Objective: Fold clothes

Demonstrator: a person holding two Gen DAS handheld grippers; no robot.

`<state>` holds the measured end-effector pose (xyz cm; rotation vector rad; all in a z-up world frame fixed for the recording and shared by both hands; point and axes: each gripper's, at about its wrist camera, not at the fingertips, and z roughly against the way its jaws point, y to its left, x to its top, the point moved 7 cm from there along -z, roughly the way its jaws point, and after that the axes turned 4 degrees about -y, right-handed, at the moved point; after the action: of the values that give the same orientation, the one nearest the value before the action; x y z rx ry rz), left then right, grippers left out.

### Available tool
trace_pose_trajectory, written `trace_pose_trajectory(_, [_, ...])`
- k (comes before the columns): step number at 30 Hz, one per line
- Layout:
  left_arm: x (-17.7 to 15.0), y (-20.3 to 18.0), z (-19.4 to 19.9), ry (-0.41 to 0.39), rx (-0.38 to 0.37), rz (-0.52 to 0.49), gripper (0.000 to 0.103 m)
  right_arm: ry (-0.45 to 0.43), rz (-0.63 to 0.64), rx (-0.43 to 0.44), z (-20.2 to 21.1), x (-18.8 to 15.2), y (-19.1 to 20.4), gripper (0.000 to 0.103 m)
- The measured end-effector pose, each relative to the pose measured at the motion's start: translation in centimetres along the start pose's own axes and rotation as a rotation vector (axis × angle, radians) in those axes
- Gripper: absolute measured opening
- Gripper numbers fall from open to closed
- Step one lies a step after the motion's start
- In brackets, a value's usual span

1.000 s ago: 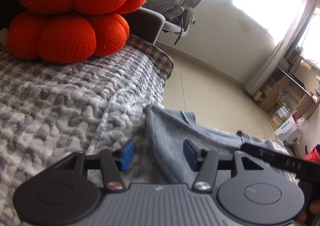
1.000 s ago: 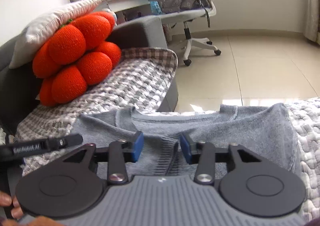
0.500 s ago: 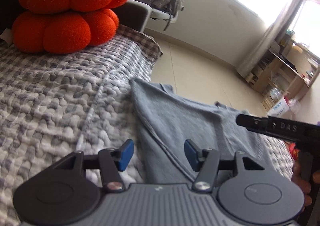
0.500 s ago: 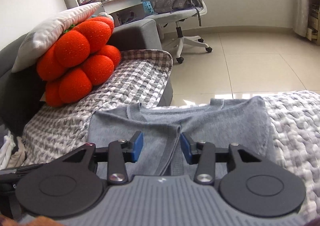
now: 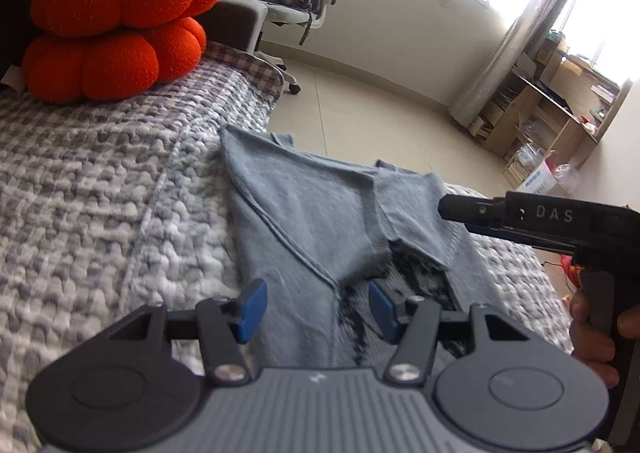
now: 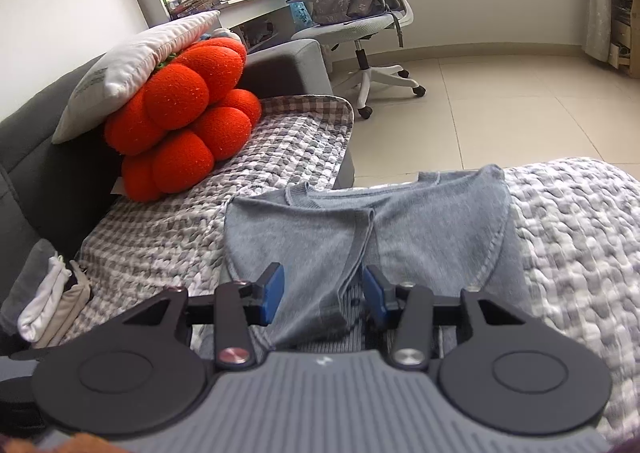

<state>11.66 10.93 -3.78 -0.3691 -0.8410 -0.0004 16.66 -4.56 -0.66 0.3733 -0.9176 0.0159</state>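
A grey knit sweater (image 5: 320,205) (image 6: 420,221) lies flat on the grey-and-white knit blanket (image 5: 100,181) (image 6: 580,237), neckline toward the far edge. Both sleeves are folded in over its body and meet near the middle. A dark pattern shows below the sleeve ends. My left gripper (image 5: 318,305) hovers open above the lower body of the sweater, with nothing between its blue pads (image 5: 252,303). My right gripper (image 6: 324,289) is open too, above the sleeve cuffs, pinching no cloth. Its tip (image 5: 446,208) shows from the side in the left wrist view, held by a hand (image 5: 588,337).
Two orange pumpkin cushions (image 6: 188,121) under a white pillow (image 6: 140,61) sit at the blanket's far left. Folded clothes (image 6: 44,309) lie at the left edge. An office chair with a backpack (image 6: 352,1) stands on the tiled floor (image 6: 500,109) beyond.
Both grippers have drawn back and up from the sweater, so more of it shows. The sweater itself lies still with its sleeves folded in.
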Motion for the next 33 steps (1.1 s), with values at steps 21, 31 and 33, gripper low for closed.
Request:
trace_pose_trajectory(21, [-5.4,-4.3,4.9,0.097,-0.098,-0.023,0.058,-0.004,-0.016,0.059,7.3,-3.0,-1.2,0.052])
trace_pose_trajectory(31, [-9.8,-2.0,6.5,0.155,-0.115,-0.001,0.058,0.118,0.031,0.193,8.0,-7.0,0.5,0.052])
trace_pose_trajectory(33, [-10.5,-1.7,6.7,0.165,-0.118,0.000,0.058,0.146,0.027,0.226,8.0,-7.6,1.0,0.052])
